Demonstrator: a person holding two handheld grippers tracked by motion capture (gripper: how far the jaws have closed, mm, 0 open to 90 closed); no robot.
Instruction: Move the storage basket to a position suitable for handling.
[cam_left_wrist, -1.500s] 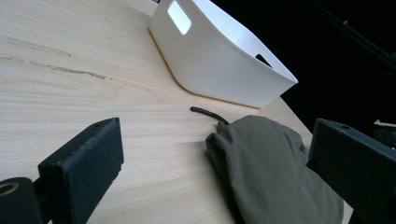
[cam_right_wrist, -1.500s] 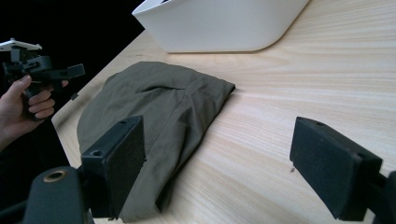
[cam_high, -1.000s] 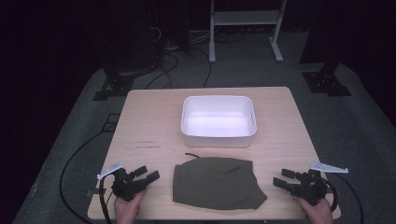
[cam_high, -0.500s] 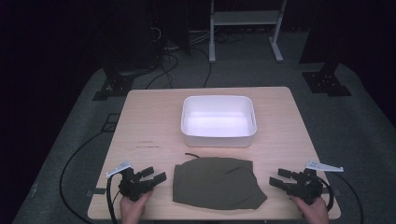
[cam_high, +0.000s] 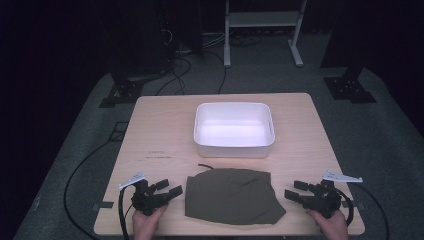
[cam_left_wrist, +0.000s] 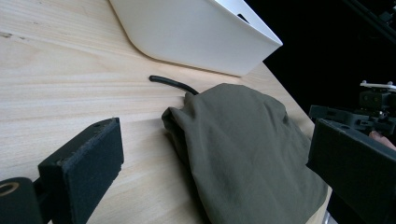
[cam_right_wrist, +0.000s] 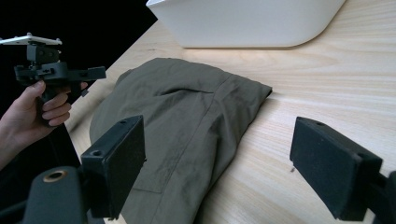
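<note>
Left gripper (cam_high: 168, 189) low in the lower left of the high view, black foam-faced jaws spread apart, clamped on nothing, pointing toward the cloth. Right gripper (cam_high: 296, 191) at the lower right, jaws likewise wide apart and holding nothing, aimed at the cloth from the opposite side. Between them, at the bottom centre, an olive-green cloth (cam_high: 231, 196): soft woven fabric, folded into a rumpled rounded rectangle, creased, with a stitched seam across its top, flat on the table (cam_high: 165, 130) of pale wood with fine straight grain. Just beyond the cloth, a thin black cord (cam_left_wrist: 170, 83) poking out from its far edge. Farther up, mid-frame, a white tub (cam_high: 234, 129), smooth plastic, rectangular with rounded corners, apart from the cloth.
</note>
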